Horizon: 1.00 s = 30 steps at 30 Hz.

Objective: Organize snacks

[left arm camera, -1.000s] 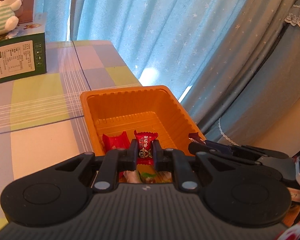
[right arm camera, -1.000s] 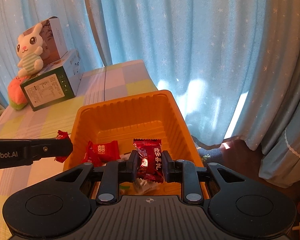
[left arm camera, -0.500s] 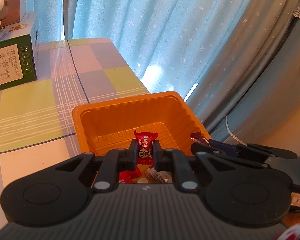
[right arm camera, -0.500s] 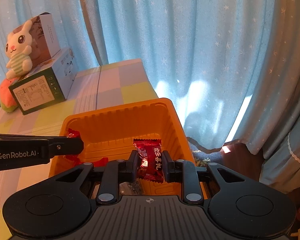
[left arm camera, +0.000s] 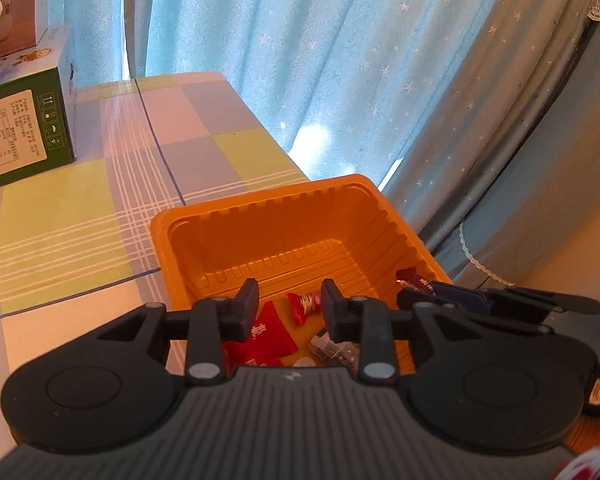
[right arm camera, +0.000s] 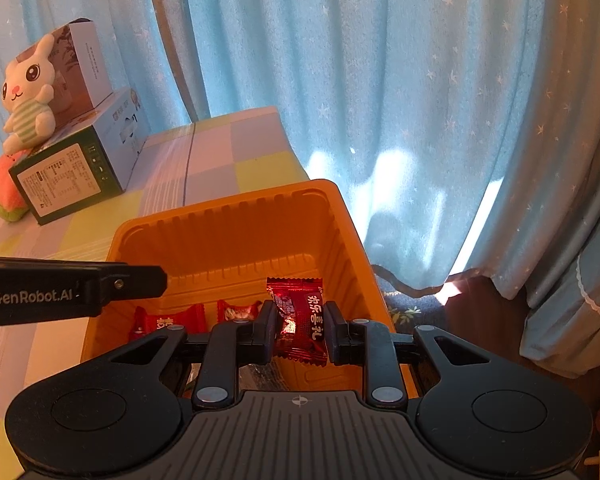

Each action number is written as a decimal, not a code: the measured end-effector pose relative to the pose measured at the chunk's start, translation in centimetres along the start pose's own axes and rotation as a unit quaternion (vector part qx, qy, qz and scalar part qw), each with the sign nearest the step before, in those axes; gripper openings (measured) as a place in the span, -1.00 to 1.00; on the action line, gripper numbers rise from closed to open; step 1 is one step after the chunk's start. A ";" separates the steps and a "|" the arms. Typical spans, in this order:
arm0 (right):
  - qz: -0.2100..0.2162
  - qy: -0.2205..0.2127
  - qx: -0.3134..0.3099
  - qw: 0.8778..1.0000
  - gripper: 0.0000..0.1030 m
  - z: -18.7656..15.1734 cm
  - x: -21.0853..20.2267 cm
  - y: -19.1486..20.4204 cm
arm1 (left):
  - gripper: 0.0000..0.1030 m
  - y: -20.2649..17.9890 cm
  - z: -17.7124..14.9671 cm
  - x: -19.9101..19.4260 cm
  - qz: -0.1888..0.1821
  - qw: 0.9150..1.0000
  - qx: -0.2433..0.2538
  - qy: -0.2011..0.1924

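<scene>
An orange plastic tray [left arm camera: 268, 216] [right arm camera: 236, 216] stands at the table's right edge. My left gripper [left arm camera: 287, 309] is open and empty over the tray's near end. Below it a small red candy [left arm camera: 305, 307] lies in the tray, next to a larger red packet [left arm camera: 266, 332] and a clear wrapper [left arm camera: 332, 346]. My right gripper [right arm camera: 300, 326] hangs over the tray's right side with a dark red candy packet [right arm camera: 300, 320] between its jaws; they stand slightly apart from it. The left gripper [right arm camera: 72, 290] shows at the left of the right wrist view.
A green-and-white box [right arm camera: 72, 168] with a plush rabbit [right arm camera: 28, 92] on it stands at the table's far left. Blue star-print curtains [right arm camera: 380, 80] hang behind and right of the table. The checked tablecloth [left arm camera: 80, 208] lies left of the tray.
My left gripper has opened and its small red candy has dropped into the tray. My right gripper's jaws have parted a little around the dark red packet.
</scene>
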State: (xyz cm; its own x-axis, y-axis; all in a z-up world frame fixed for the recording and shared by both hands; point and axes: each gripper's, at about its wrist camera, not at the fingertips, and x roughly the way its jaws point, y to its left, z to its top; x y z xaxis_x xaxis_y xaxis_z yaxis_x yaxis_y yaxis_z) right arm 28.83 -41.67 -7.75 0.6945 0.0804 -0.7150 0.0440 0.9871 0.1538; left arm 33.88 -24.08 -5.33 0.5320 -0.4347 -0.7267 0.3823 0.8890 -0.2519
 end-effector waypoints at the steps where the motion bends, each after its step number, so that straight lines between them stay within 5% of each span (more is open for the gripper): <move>1: 0.000 0.000 0.000 1.000 -0.51 0.0 0.0 0.0 | -0.44 0.0 -0.1 -0.1 0.002 1.000 0.002 -0.001; 27: 0.016 -0.016 0.012 1.000 -0.50 1.4 -0.2 0.6 | -0.33 0.5 -0.5 -1.7 0.021 0.999 0.022 -0.012; 28: 0.015 -0.018 0.018 1.000 -0.47 1.5 -0.2 0.5 | -0.25 0.5 -0.6 -1.8 0.023 0.999 0.023 -0.013; 30: 0.019 -0.021 0.031 0.999 0.00 1.5 -0.2 -0.1 | 0.03 0.8 -0.9 -2.0 0.030 0.999 0.023 -0.014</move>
State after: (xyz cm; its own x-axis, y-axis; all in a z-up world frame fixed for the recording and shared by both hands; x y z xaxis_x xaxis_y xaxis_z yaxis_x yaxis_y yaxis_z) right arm 29.72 -41.96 -6.61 0.7260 0.1106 -0.6788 0.0611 0.9727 0.2238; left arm 32.48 -22.34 -4.64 0.5761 -0.3862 -0.7204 0.3839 0.9059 -0.1787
